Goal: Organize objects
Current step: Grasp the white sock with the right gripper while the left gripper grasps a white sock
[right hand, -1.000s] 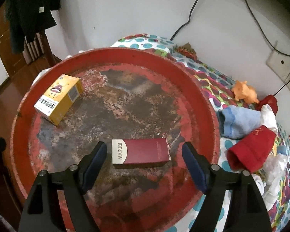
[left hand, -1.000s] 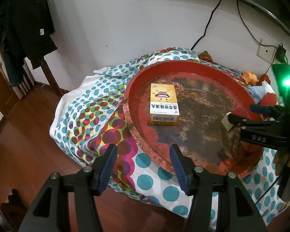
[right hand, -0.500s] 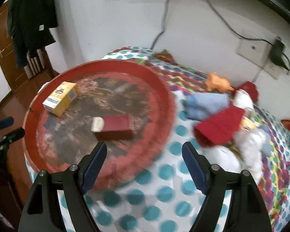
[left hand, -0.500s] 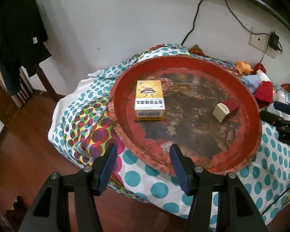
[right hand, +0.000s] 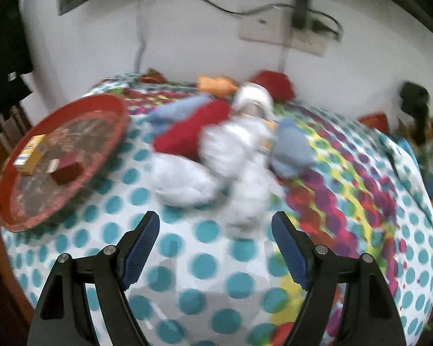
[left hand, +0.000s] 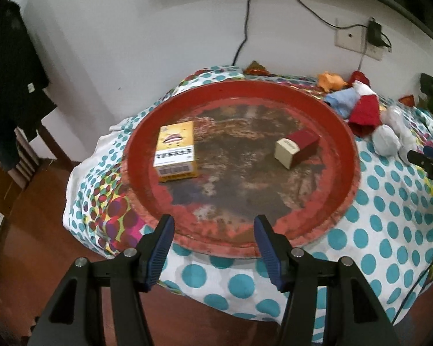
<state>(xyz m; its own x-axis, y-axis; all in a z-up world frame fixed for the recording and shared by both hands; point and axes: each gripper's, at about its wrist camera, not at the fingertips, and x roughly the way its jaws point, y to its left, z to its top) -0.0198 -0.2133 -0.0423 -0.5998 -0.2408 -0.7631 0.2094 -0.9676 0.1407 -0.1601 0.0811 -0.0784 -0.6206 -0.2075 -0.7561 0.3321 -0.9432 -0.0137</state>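
Two boxes lie on the round red tray (left hand: 350,132), whose worn middle shows dark patches. In the left wrist view the yellow box (left hand: 176,151) lies flat at the tray's left side, barcode end toward the camera, and the dark red box (left hand: 298,148) lies at the right side with its cream end turned toward the lower left; the two are well apart. The tray rests on a white cloth with teal dots (left hand: 384,230) that drapes over the furniture beneath.

At the bottom of that frame the left gripper (left hand: 213,248) hangs over the tray's near rim — its blue-padded jaws stand wide with nothing between them.

In the right wrist view, which is blurred, the right gripper (right hand: 216,248) hangs at the bottom centre over the dotted cloth, jaws spread wide and empty. Just above it in the frame lies a heap of soft things: white socks (right hand: 216,155), a red sock (right hand: 187,132) to their left and a blue sock (right hand: 291,150) to their right, all touching or overlapping. An orange toy (right hand: 216,84) lies behind them near the wall. The tray with both boxes is at the left edge of this frame, apart from the heap.

On the wall above — upper right in both views — a socket plate (left hand: 350,39) holds a black plug (left hand: 374,30).
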